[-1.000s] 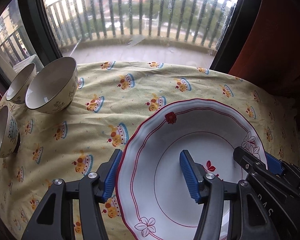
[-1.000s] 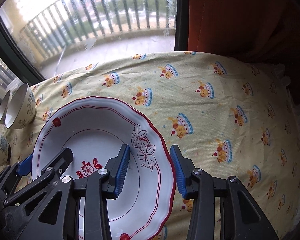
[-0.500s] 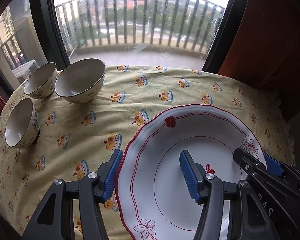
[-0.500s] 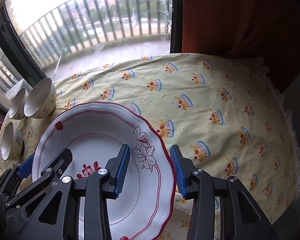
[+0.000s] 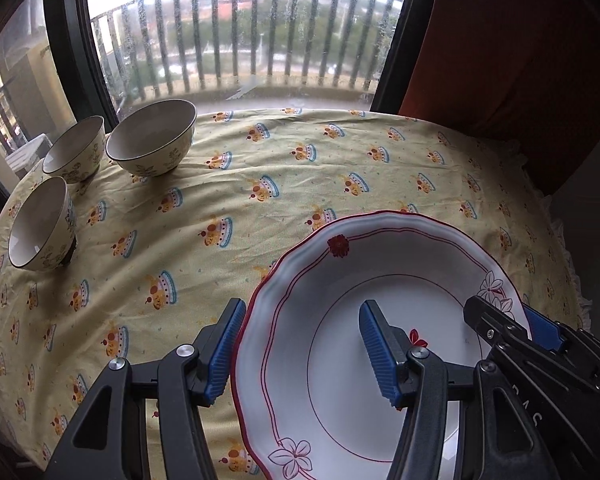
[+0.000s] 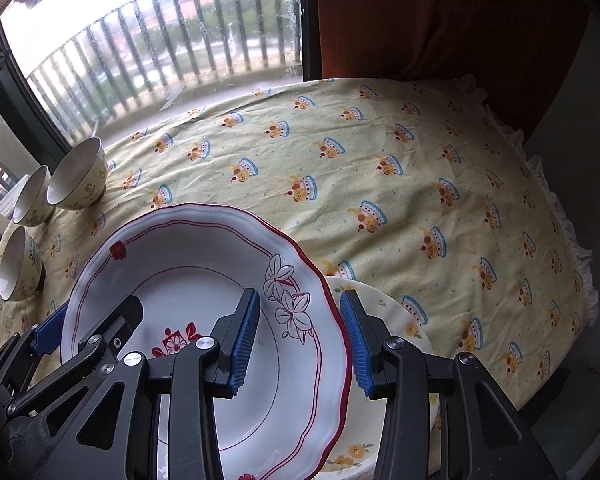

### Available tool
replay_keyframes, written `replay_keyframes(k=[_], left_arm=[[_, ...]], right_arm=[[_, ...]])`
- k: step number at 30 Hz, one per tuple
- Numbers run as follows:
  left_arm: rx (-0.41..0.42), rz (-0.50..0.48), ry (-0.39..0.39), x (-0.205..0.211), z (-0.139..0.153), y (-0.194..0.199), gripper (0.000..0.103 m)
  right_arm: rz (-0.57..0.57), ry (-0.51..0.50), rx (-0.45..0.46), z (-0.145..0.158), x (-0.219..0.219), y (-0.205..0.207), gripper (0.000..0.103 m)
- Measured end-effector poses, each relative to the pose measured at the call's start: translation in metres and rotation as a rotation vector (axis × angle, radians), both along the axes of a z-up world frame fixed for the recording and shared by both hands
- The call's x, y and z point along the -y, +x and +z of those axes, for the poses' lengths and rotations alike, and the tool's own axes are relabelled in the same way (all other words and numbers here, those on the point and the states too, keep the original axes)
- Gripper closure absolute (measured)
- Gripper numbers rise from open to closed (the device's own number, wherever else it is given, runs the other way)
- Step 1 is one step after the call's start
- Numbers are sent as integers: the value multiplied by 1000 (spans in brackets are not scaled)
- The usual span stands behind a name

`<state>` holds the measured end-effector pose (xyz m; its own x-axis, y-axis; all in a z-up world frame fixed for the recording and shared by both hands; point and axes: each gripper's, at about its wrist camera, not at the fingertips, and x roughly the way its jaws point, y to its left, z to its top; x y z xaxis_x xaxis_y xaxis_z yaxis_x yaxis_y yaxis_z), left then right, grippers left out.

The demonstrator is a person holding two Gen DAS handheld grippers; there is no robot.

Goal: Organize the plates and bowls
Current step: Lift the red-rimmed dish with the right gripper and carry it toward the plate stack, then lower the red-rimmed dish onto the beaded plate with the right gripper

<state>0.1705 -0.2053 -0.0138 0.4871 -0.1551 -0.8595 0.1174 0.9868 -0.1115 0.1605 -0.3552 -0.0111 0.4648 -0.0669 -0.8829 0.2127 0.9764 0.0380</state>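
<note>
The left gripper (image 5: 302, 354) and right gripper (image 6: 300, 336) each clamp the rim of the red-trimmed plate (image 6: 204, 292), held above the desk (image 6: 380, 184). Three bowls (image 5: 152, 138) sit at ten o'clock. No writing is readable.

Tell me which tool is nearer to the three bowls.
Left. The left tool grips the plate rim on the side of the bowls; the right tool grips the opposite rim, farther away.

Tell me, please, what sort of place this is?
Probably a home dining corner in a high-rise flat: a table under a yellow printed tablecloth, ceramic bowls, and a window onto a railed balcony overlooking trees and rooftops.
</note>
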Motion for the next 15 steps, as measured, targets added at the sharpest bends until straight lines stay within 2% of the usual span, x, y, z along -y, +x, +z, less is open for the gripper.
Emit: replay_keyframes(k=[9, 15], left_arm=[[-49, -6, 15, 29, -21, -23, 44], [-98, 25, 2, 55, -39, -39, 44]], right_arm=[[23, 11, -35, -16, 26, -20, 56], [57, -10, -43, -22, 52, -25, 56]])
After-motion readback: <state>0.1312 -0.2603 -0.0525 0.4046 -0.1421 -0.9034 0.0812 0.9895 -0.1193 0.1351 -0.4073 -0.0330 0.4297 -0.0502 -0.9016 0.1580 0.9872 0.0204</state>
